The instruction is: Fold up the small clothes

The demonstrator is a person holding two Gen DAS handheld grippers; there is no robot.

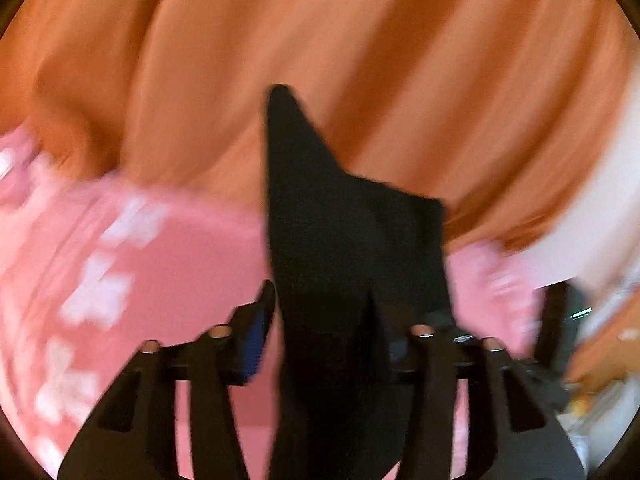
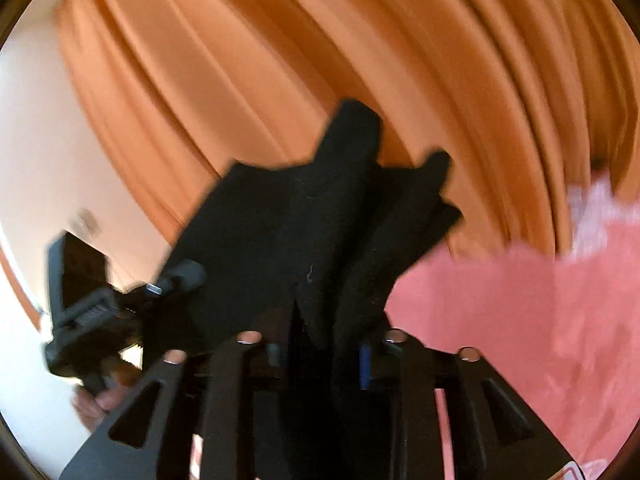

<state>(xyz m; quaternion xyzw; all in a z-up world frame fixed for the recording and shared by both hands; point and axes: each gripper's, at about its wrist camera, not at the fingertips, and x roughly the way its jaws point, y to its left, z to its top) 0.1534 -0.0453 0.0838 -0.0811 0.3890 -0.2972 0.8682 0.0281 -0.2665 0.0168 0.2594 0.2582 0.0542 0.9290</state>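
Small black knit garment (image 1: 344,240) hangs above pink patterned bed cover (image 1: 168,264), long axis upright; left gripper (image 1: 332,336) and right gripper (image 2: 324,344) jaws each clamped on one upper edge, equally near.

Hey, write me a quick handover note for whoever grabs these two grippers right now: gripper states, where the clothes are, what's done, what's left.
Left gripper: black cloth runs between its fingers; one blue pad looks clear of it, so the grip is unsure.
Right gripper: bunched black cloth sits between its fingers; whether it is pinched cannot be seen.
Cloth: lifted off the pink bedspread, orange curtain behind.
Done: cloth picked up by both grippers.
Left: no neat fold is visible yet; lay it flat on the bedspread and fold. The frames are blurred, so check both grips first.
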